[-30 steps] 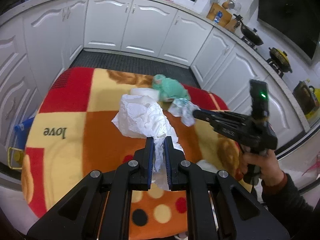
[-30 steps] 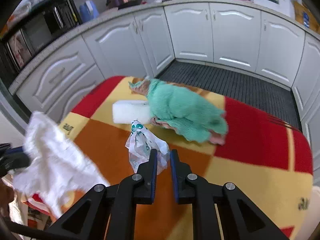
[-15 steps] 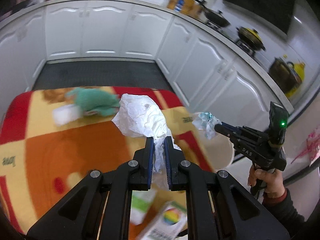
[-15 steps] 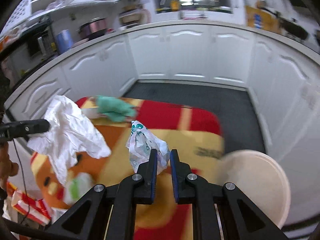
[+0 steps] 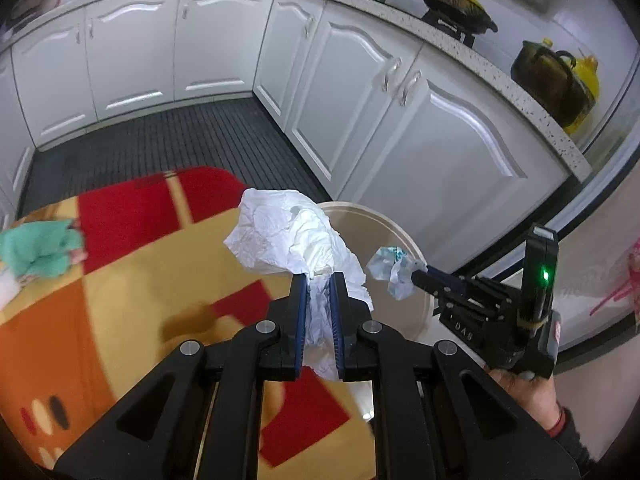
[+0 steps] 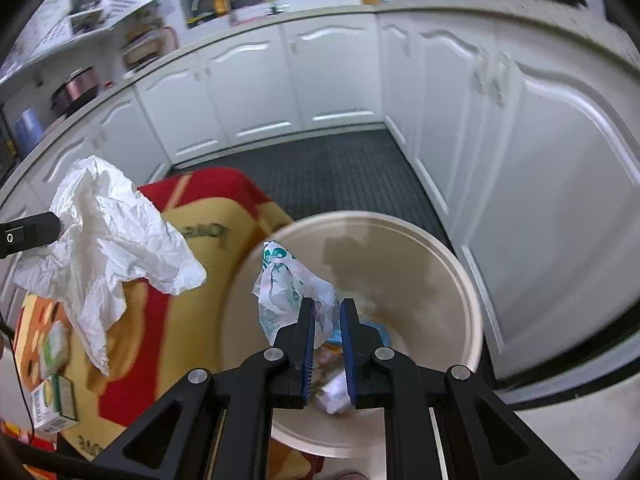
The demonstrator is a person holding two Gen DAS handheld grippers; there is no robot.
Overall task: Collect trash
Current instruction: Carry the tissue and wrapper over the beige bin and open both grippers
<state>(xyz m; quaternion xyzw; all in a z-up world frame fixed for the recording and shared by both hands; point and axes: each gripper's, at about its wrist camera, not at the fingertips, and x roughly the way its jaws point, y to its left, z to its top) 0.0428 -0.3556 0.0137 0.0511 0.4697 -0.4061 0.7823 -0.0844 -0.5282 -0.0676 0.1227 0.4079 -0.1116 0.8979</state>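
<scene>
The left gripper (image 5: 319, 280), clamped on the crumpled white paper (image 5: 296, 236), has swung off the blanket (image 5: 120, 280) to the bin's edge; the right gripper (image 6: 326, 308), pinching the printed wrapper (image 6: 288, 284), now hangs over the bin (image 6: 452, 264). Both pieces look ready for release.

Bin (image 6: 460, 276) stands on the floor just beside the blanket's (image 5: 120, 280) edge, at 3 o'clock of it. Cabinets (image 5: 400, 120) behind the bin, 12 to 2 o'clock. Cloth (image 5: 40, 248) lies on the blanket at 9 o'clock. Two cartons (image 6: 54, 400) on the blanket's near end.
</scene>
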